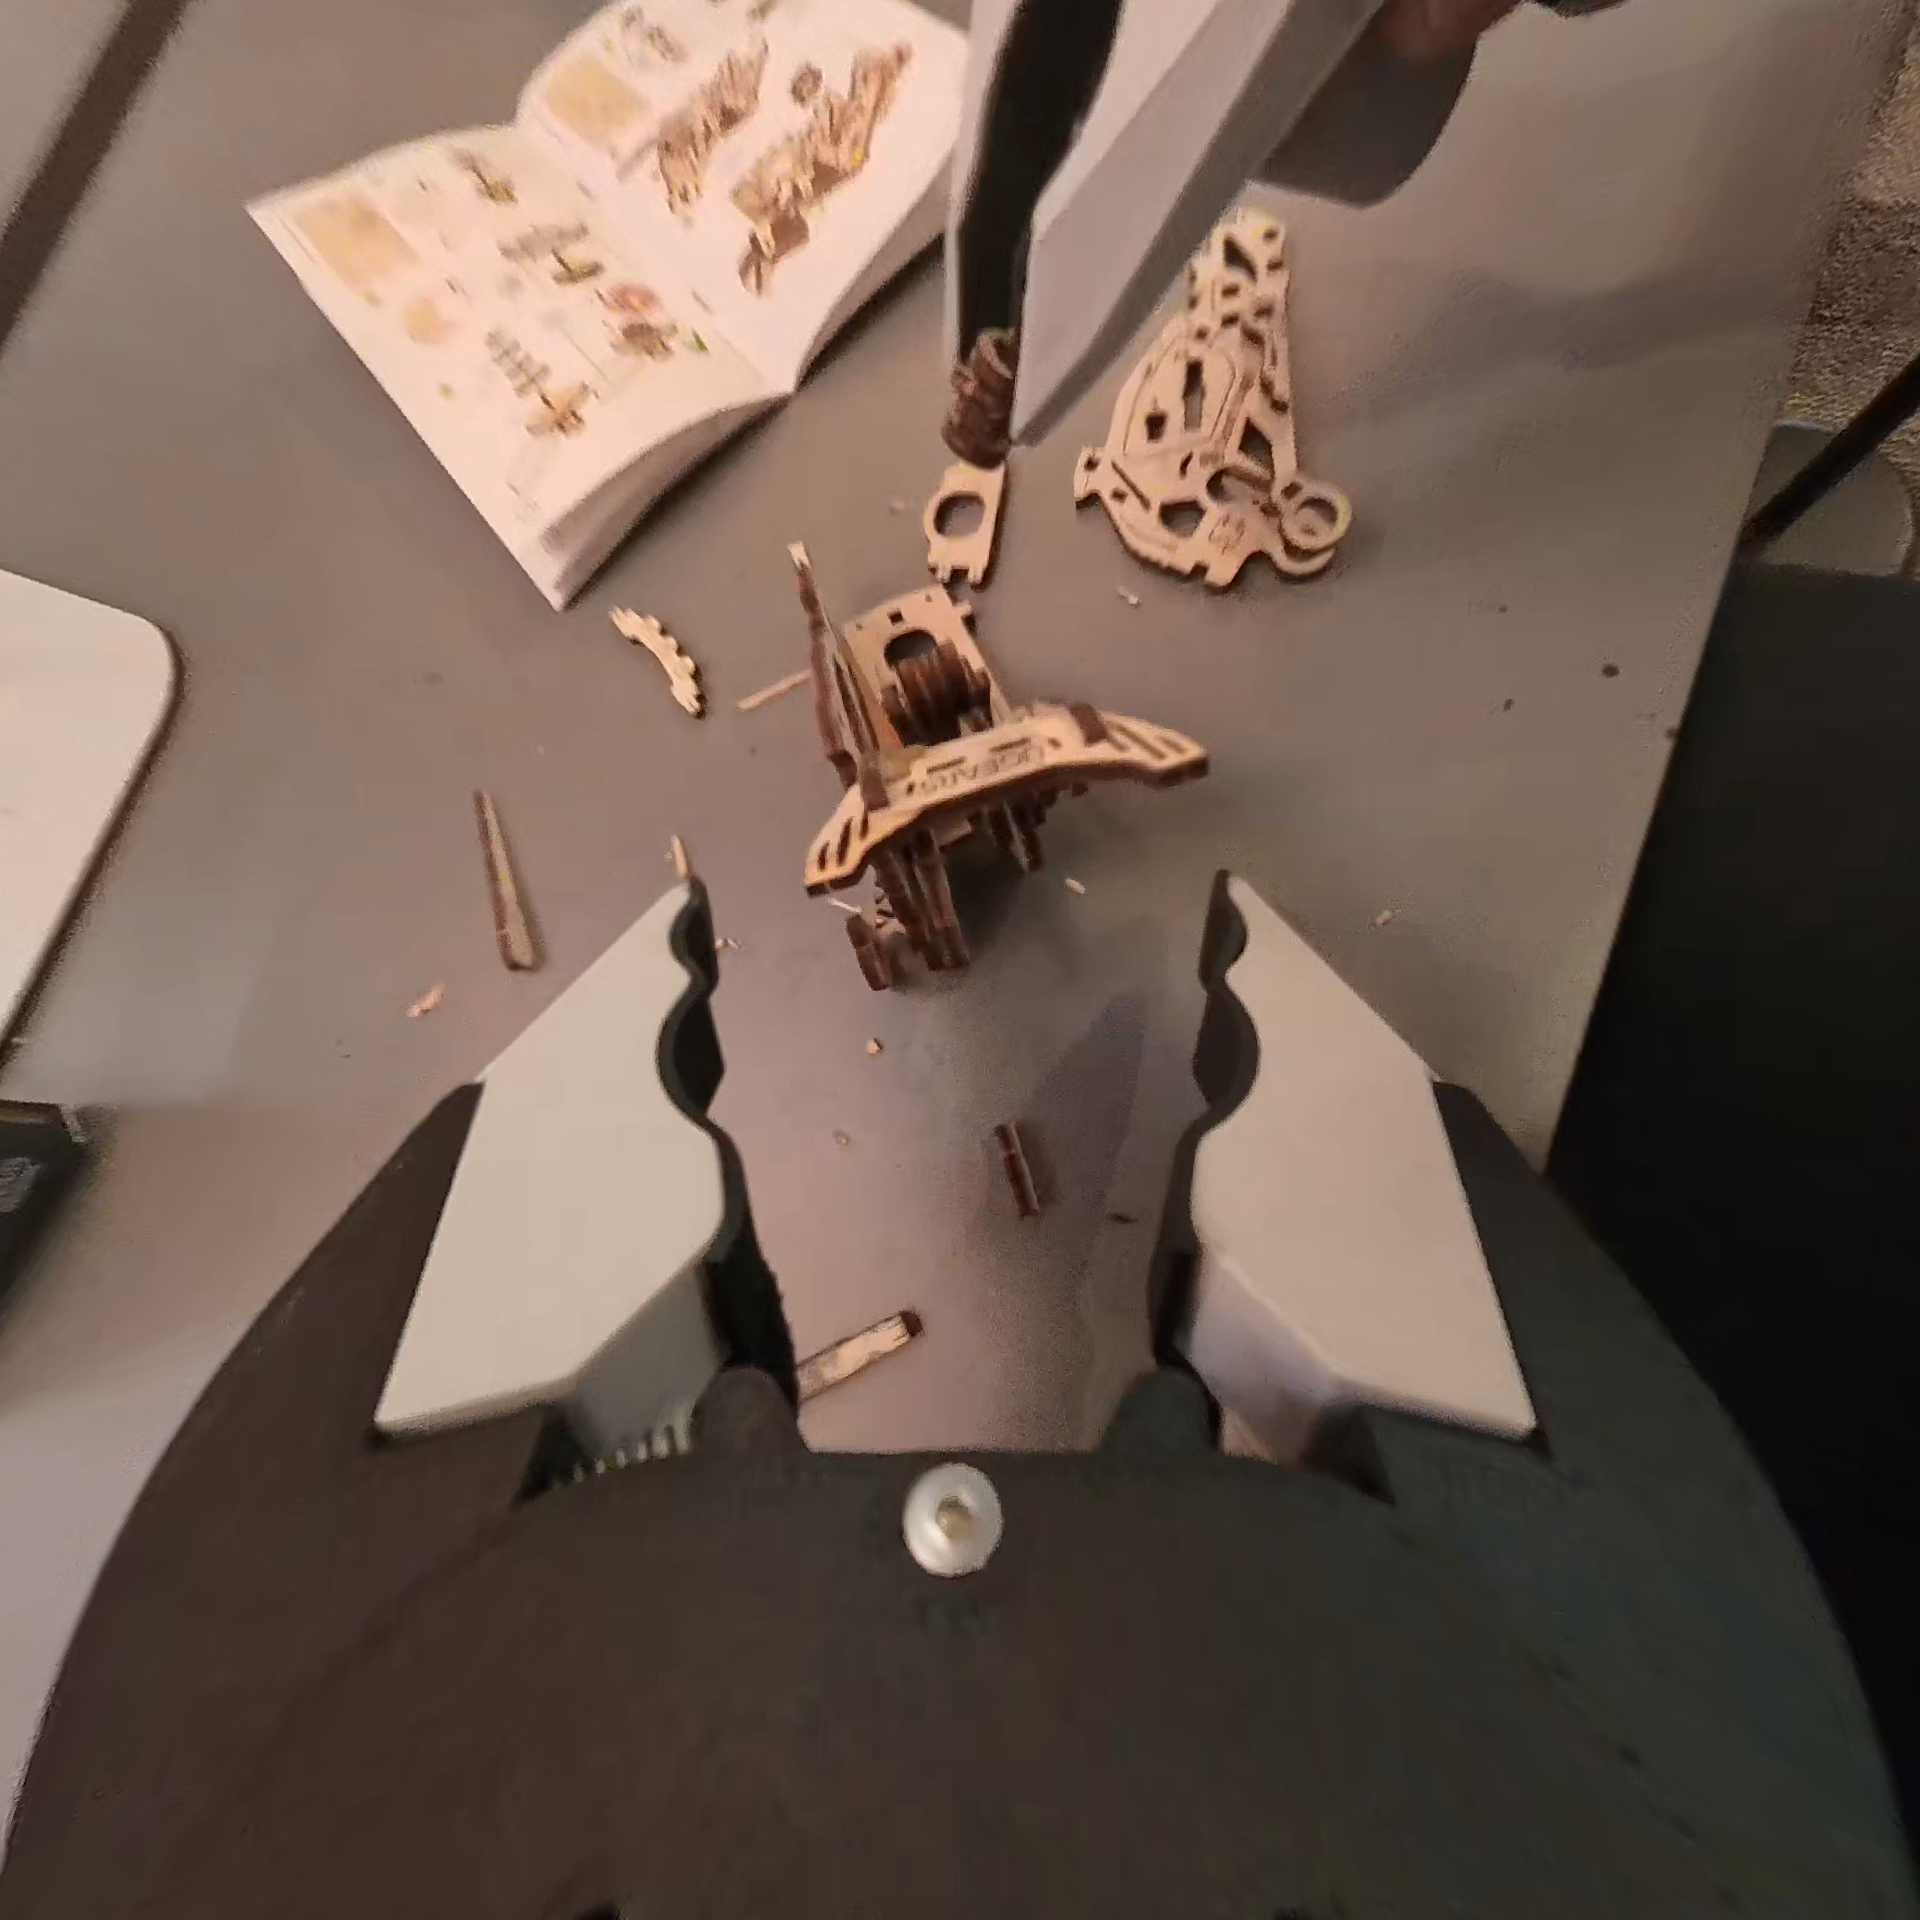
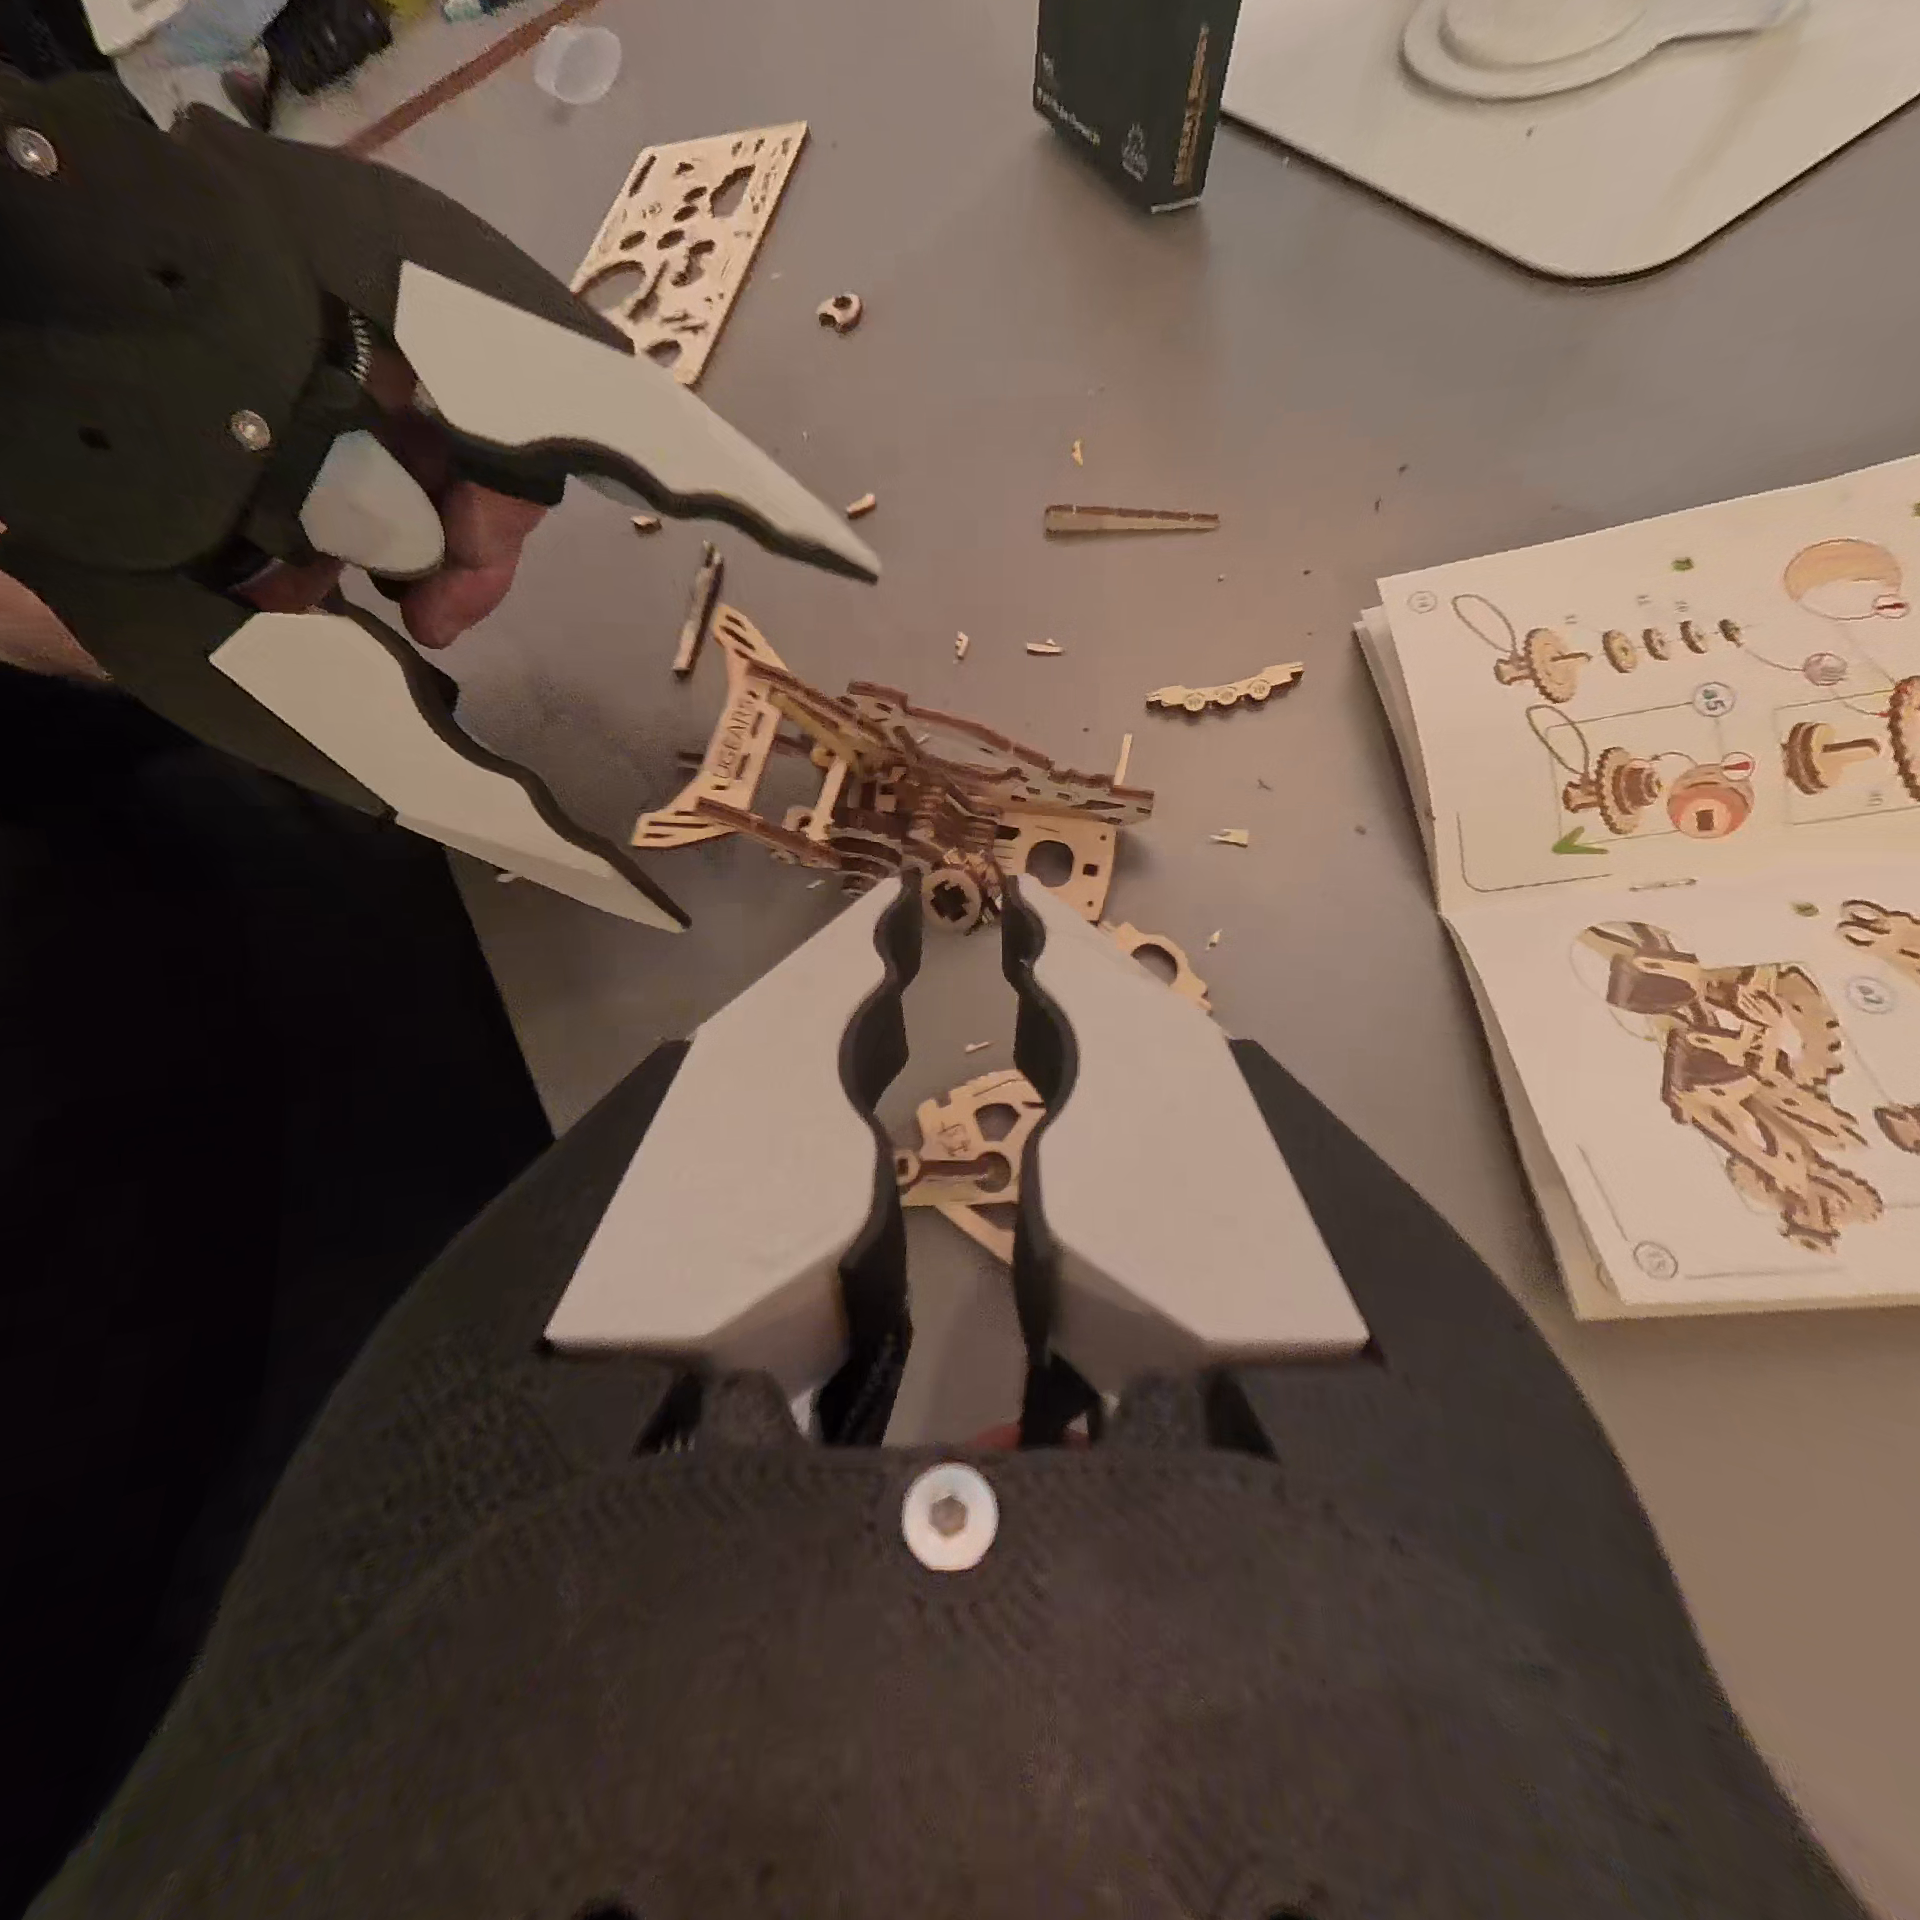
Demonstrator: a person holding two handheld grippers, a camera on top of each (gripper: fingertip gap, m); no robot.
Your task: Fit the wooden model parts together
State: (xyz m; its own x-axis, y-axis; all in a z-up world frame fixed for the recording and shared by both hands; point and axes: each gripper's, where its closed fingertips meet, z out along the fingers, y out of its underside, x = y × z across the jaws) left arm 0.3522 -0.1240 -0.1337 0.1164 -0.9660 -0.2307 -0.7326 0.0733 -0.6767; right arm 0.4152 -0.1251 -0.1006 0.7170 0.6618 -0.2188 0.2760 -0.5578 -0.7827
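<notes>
Grey table [image 1: 312, 727] w/ half-built wooden model [image 1: 935, 769] at centre. Left gripper [image 1: 956, 914] spread wide, empty, just short of model. Right gripper [image 2: 961, 899] pinches small dark gear stack [image 2: 954, 902] beside model. Open instruction booklet [image 2: 1662, 883] nearby.

In the left wrist view, the half-built model [image 1: 935, 790] is set mid-frame on the table [image 1: 1403, 831], with the open booklet [image 1: 603, 281] placed upper left and a flat panel [image 1: 1216, 436] upper right.

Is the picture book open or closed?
Open. The booklet lies flat on the grey table, both pages of drawings showing.
</notes>
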